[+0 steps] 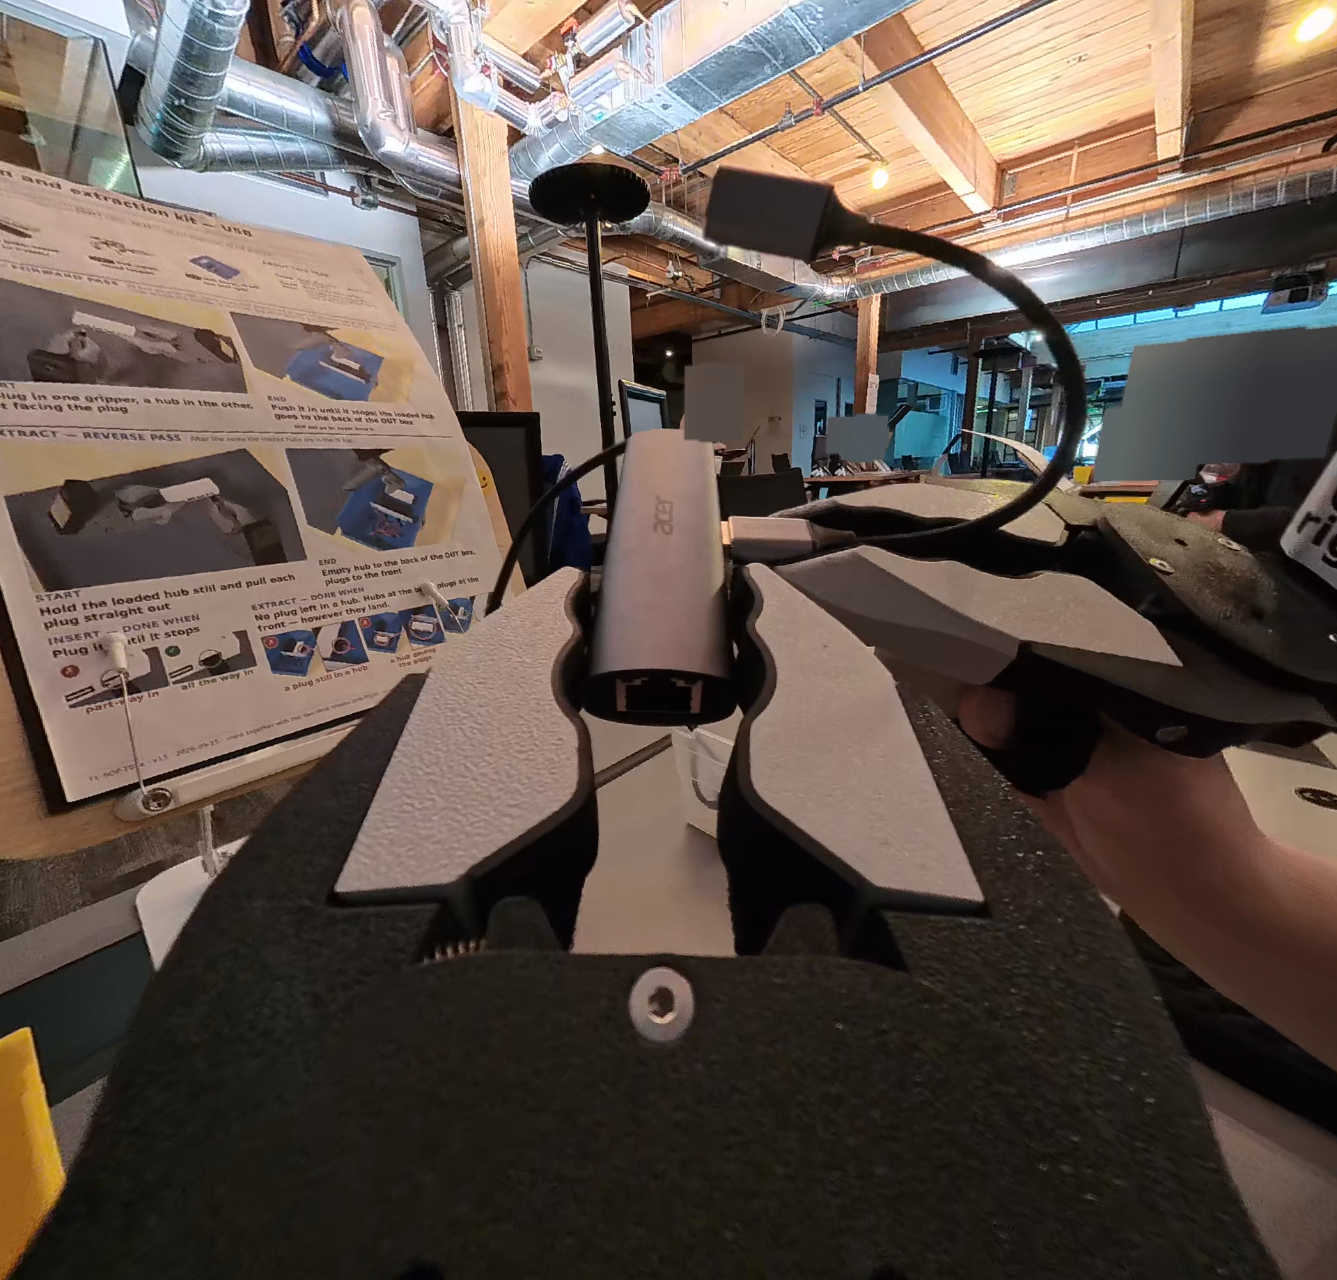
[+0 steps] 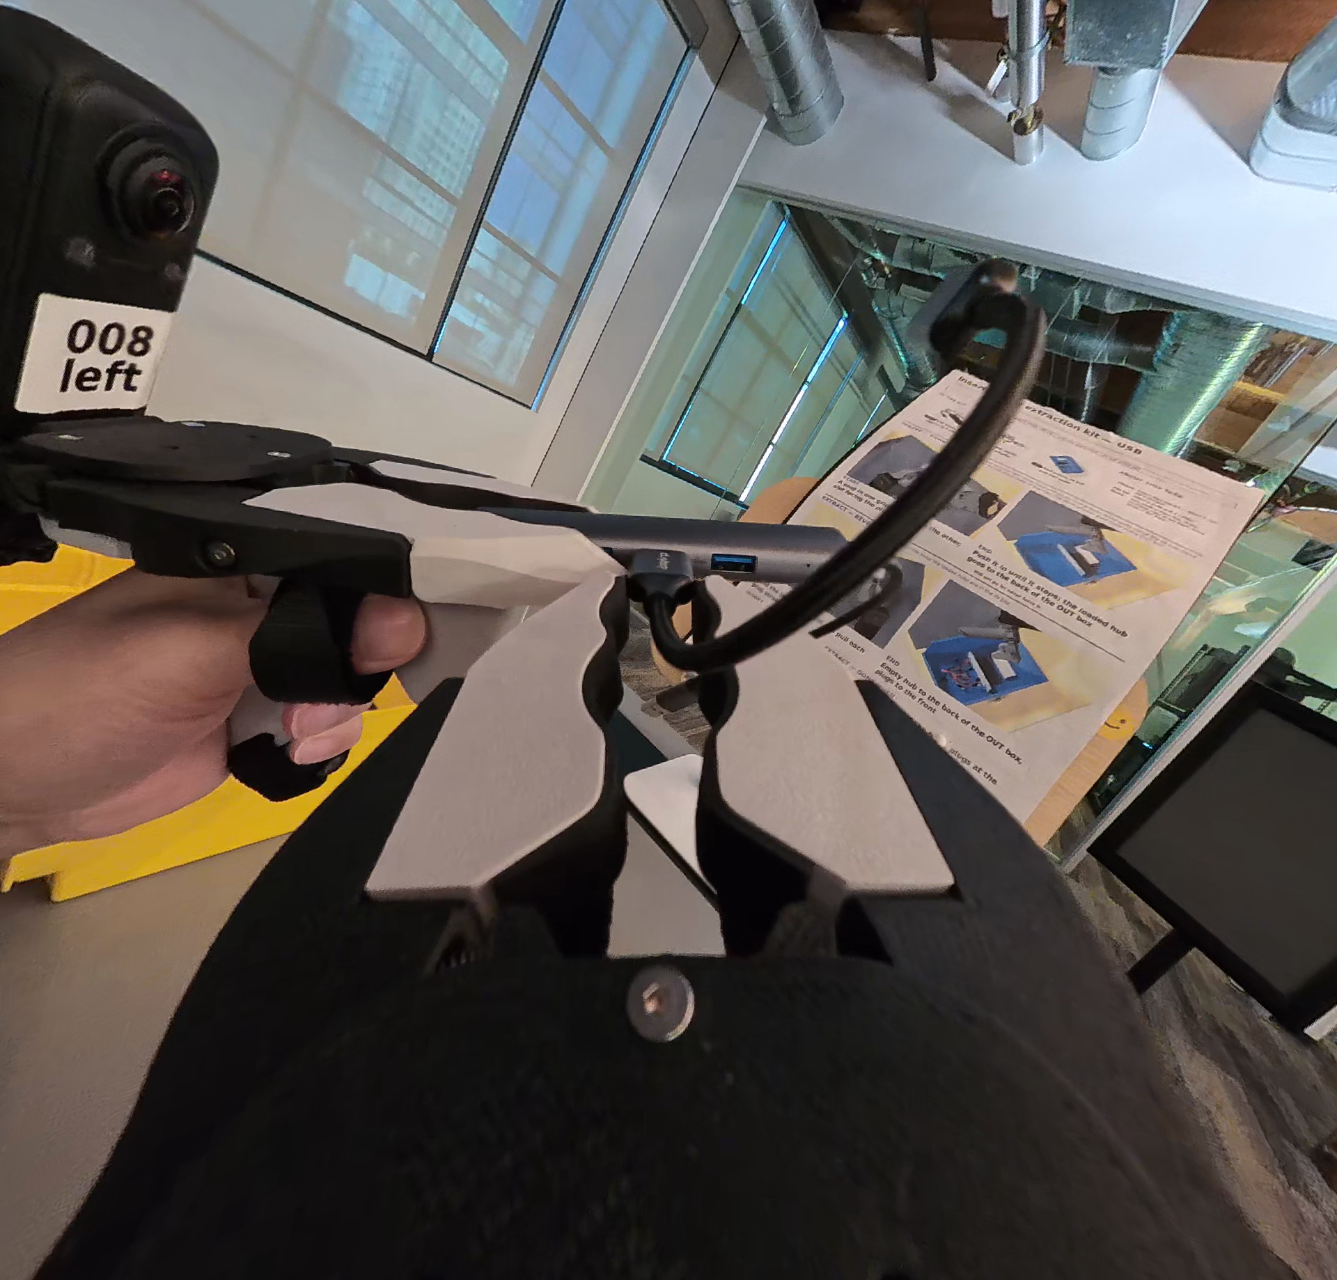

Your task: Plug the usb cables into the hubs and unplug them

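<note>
Hub (image 1: 662,579) level between left tool's (image 1: 660,655) fingers

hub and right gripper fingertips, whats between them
The usb plug: its silver end spans from the right gripper to the side of the hub, clearest in the left wrist view. Nothing else sits there.

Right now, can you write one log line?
left tool: shut on grey metal hub | right tool: shut on black USB plug | plug: at hub's side port
</note>
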Demonstrator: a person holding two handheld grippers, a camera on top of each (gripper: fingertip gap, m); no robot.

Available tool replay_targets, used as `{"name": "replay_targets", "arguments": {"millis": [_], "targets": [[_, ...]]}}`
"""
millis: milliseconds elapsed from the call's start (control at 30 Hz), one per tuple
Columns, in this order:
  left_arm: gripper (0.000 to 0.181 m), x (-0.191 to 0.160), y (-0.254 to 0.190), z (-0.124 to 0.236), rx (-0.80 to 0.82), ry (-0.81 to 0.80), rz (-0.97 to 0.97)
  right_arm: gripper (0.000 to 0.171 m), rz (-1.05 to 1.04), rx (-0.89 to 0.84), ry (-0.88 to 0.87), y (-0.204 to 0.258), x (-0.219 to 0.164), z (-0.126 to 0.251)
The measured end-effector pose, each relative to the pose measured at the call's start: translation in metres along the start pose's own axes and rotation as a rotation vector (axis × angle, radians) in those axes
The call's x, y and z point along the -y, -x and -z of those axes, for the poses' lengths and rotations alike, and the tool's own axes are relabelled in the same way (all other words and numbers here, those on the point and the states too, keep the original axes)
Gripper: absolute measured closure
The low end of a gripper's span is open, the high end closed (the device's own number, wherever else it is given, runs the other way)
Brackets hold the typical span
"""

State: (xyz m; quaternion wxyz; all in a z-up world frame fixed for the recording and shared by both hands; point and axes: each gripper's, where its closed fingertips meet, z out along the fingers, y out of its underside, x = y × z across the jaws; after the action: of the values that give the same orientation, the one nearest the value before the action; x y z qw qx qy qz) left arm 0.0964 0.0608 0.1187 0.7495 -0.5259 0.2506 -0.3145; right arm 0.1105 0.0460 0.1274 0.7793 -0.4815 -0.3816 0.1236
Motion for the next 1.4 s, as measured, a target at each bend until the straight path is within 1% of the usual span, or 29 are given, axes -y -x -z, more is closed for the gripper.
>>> {"name": "replay_targets", "arguments": {"millis": [333, 467, 600, 733, 900, 1033, 1133, 1300, 1400], "targets": [[0.145, -0.0047, 0.0042, -0.0032, -0.001, 0.027, 0.007, 0.154, 0.001, -0.047, 0.005, -0.0019, -0.0048, -0.0018], [0.145, -0.0042, 0.0038, -0.0036, -0.002, 0.028, -0.007, 0.154, 0.057, -0.082, 0.005, -0.0019, -0.0039, -0.0010], [0.145, -0.0036, 0.0027, -0.0041, -0.004, 0.034, -0.030, 0.154, -0.011, -0.043, -0.012, -0.0027, -0.0038, -0.0002], [0.145, -0.0020, 0.0008, -0.0043, -0.029, 0.043, -0.031, 0.154, -0.029, -0.008, -0.023, -0.0033, -0.0026, 0.0013], [0.145, -0.0038, 0.0013, -0.0052, -0.019, 0.056, -0.038, 0.154, -0.012, -0.044, -0.013, -0.0040, -0.0045, 0.0015], [0.145, -0.0053, 0.0020, -0.0058, -0.014, 0.063, -0.045, 0.154, 0.043, -0.090, 0.007, -0.0040, -0.0057, 0.0017], [0.145, -0.0041, 0.0010, -0.0056, -0.023, 0.061, -0.055, 0.154, 0.049, -0.087, 0.006, -0.0039, -0.0043, 0.0026], [0.145, -0.0015, -0.0014, -0.0055, -0.060, 0.061, -0.044, 0.154, 0.010, -0.027, -0.017, -0.0042, -0.0016, 0.0046], [0.145, -0.0012, -0.0018, -0.0057, -0.048, 0.062, -0.055, 0.154, 0.015, -0.043, -0.018, -0.0047, -0.0018, 0.0052]]}}
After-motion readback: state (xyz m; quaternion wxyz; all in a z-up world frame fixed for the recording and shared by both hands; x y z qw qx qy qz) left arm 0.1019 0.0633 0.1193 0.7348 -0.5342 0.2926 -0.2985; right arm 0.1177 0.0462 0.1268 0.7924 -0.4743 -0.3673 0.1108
